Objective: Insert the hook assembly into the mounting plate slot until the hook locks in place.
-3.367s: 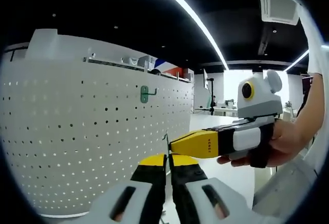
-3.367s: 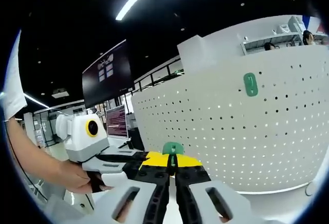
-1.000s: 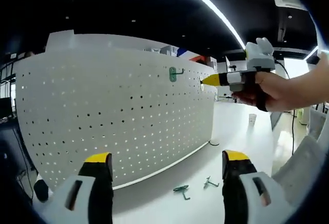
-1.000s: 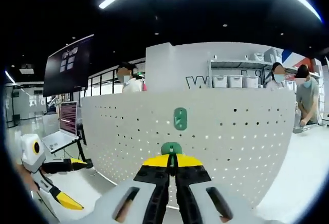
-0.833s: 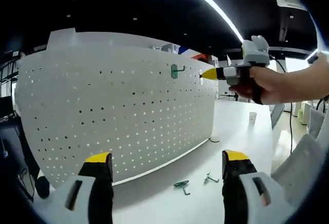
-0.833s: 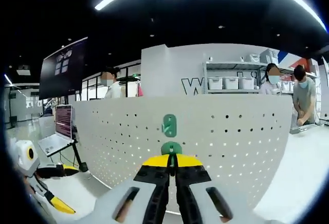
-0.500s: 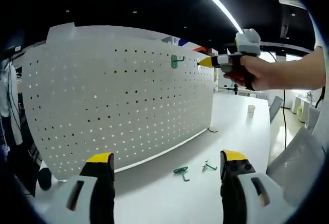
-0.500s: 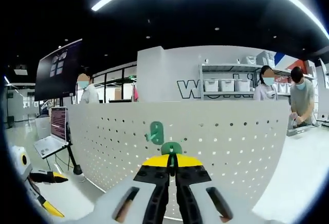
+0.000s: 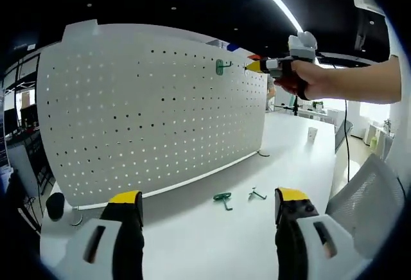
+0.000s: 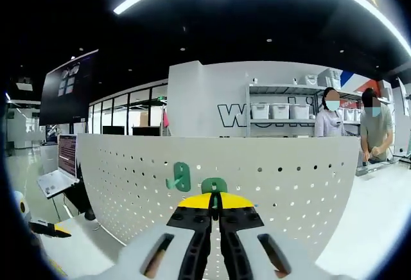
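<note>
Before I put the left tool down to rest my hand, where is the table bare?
Bare table lies between the left tool and the pegboard's foot, and to the right beyond the two loose hooks. It is crowded at the pegboard's top right, where the right tool holds a green hook beside the mounted one.

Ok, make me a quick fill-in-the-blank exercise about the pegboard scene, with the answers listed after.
1. The right claw is shut on a small ____ plastic hook.
2. A matching hook already mounted on the white perforated pegboard hangs near its ____ edge.
3. The left claw is ____.
4. ____ loose green hooks lie on the white table in front of the pegboard.

Answers: green; top; open; Two
</note>
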Demonstrator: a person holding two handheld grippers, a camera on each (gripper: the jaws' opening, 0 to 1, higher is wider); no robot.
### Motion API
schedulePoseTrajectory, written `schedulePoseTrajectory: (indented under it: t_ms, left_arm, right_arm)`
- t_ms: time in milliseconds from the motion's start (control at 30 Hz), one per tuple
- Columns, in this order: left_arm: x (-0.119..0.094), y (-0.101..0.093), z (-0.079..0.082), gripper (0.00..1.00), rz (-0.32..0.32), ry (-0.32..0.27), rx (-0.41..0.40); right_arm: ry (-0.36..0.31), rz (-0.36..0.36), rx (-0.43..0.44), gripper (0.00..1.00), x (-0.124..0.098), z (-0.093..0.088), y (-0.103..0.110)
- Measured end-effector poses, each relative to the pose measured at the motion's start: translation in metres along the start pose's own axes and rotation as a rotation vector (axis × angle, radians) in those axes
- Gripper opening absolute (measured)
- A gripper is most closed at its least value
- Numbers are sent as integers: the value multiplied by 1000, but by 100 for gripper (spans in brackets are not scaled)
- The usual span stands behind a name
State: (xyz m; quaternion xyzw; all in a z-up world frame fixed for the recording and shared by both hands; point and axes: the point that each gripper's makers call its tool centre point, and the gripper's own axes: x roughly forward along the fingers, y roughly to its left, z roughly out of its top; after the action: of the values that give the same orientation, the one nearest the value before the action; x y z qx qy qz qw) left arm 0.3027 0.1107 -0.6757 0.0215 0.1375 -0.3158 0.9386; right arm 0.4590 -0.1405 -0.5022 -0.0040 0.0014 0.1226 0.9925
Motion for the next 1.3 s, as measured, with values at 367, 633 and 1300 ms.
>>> schedulePoseTrajectory:
  t_ms: [367, 633, 1300]
  left_arm:
    - [-7, -4, -12, 86, 9, 12, -22]
    - [-11, -3, -12, 86, 17, 7, -32]
    - [-11, 0, -18, 86, 23, 25, -37]
  right_arm:
    - [-17, -7, -21, 1, 11, 8, -3]
    - [-32, -17, -25, 1, 19, 12, -4]
    - [-38, -27, -1, 1, 33, 8, -5]
